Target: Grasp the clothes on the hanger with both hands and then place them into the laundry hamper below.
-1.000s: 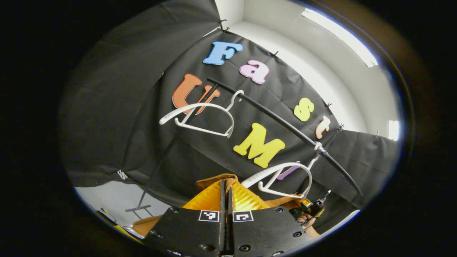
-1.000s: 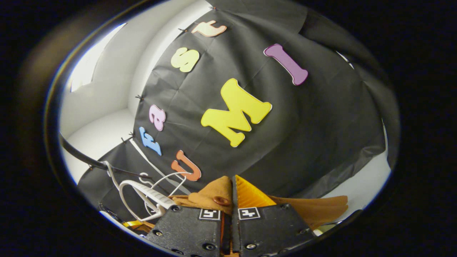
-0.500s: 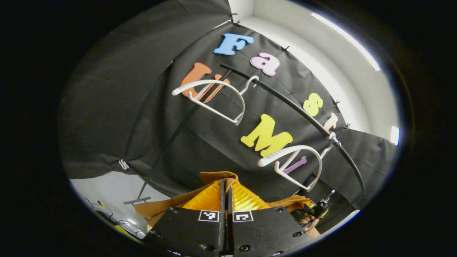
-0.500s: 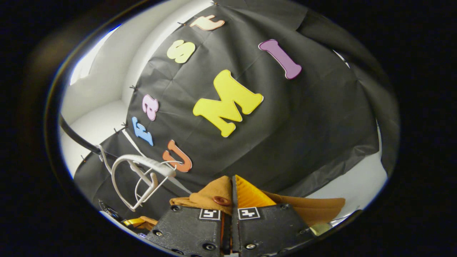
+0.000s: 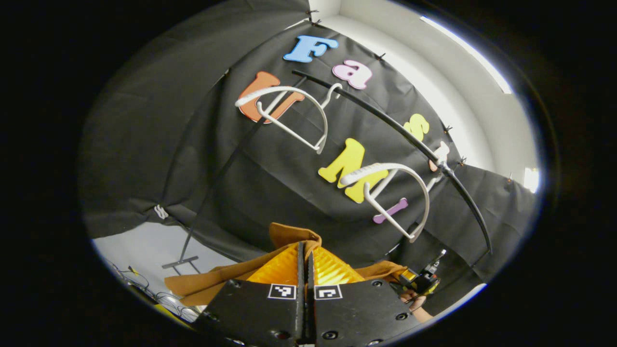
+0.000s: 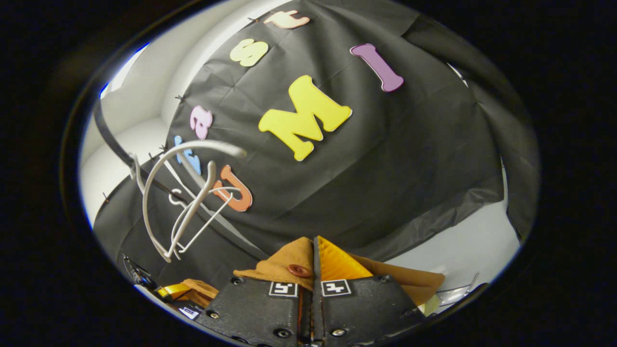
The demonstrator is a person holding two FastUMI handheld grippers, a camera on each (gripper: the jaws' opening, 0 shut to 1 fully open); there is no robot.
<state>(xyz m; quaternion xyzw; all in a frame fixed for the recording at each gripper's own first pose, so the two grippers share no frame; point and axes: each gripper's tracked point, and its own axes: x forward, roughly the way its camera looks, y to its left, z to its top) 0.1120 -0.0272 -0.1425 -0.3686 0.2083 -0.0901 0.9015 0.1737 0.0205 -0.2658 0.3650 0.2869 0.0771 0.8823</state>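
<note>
A brown garment (image 5: 289,237) hangs stretched between my two grippers, off the hangers. My left gripper (image 5: 303,250) is shut on one part of it, with cloth bunched above the fingertips and trailing to the left. My right gripper (image 6: 314,246) is shut on another part, beside a brown button (image 6: 299,270). Two bare white hangers (image 5: 289,113) (image 5: 395,193) hang on a black rail (image 5: 385,123) above the garment. In the right gripper view the hangers (image 6: 183,193) stand at the left, the nearer one blurred. The right gripper (image 5: 420,279), in a hand, appears low right in the left gripper view.
A black rail stand has its foot (image 5: 179,262) on the pale floor at the lower left. Loose cables (image 5: 144,293) lie near there. A pale wire-like rim (image 6: 458,288) peeks in at the lower right of the right gripper view.
Both grippers have come down with the garment, so the hangers and rail now sit higher in both views. The nearer hanger has swung upward and is bare.
</note>
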